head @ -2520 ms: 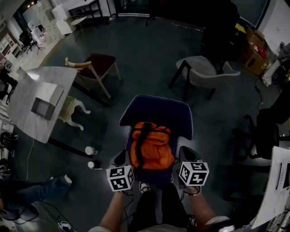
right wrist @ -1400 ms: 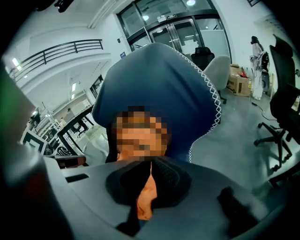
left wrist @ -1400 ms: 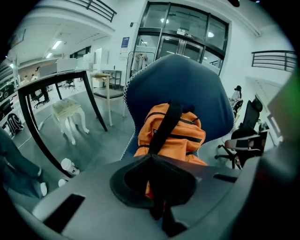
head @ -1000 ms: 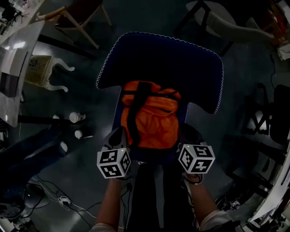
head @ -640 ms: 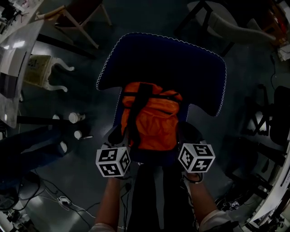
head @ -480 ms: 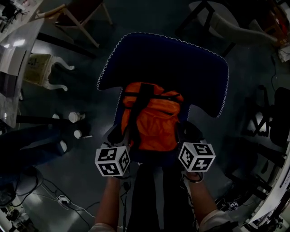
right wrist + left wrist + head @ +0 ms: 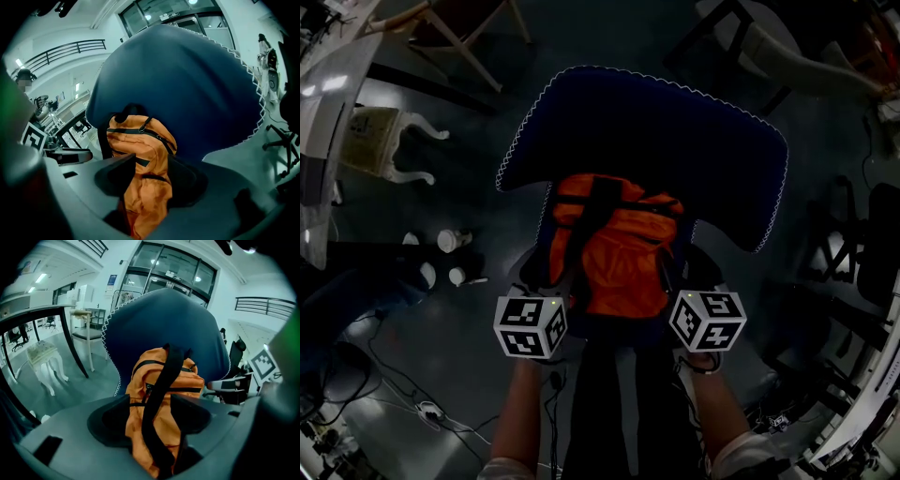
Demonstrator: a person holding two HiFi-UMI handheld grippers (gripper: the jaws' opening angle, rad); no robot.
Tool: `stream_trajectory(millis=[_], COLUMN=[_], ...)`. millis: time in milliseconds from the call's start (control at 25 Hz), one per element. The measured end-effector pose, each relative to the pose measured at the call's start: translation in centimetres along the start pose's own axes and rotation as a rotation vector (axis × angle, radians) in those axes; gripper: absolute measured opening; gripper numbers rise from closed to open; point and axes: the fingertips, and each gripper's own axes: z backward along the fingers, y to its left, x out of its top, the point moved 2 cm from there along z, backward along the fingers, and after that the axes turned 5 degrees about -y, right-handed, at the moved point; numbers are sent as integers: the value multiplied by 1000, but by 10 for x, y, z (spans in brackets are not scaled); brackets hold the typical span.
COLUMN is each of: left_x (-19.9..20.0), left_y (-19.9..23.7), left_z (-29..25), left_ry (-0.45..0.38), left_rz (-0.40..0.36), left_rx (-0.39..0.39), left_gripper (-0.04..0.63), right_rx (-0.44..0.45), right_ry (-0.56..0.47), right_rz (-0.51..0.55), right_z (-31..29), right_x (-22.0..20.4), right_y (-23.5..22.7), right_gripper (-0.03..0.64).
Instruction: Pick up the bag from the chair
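The orange bag (image 7: 623,248) lay on the seat of the dark blue chair (image 7: 656,131), its top resting against the backrest, and a black strap (image 7: 164,394) ran down its front. Both grippers were at the near end of the bag, one on each side, and both were angled downward toward it. The left gripper (image 7: 157,420) had its jaws apart, having just been opening. Orange fabric and the strap lay in the gap, and the jaws were not seen pressing on either. The right gripper (image 7: 147,180) likewise had its jaws apart after just opening, with a fold of the bag's fabric between them and no clamping evident. The bag was therefore not held. In the head view the two marker cubes (image 7: 530,326) sat level with each other at the front edge of the seat. A white stool (image 7: 384,141) stood on the floor, well apart from the chair to its left.
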Motion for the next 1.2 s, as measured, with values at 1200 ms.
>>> stream_trajectory(millis=[1200], left_x=[28], left_y=[28], left_z=[-56], left_ry=[-53], left_rz=[-92], left_rx=[-116], left_gripper=[293], right_rx=[60], right_ry=[5], right_rz=[15], right_z=[-43], right_x=[9], right_y=[-1], right_gripper=[219])
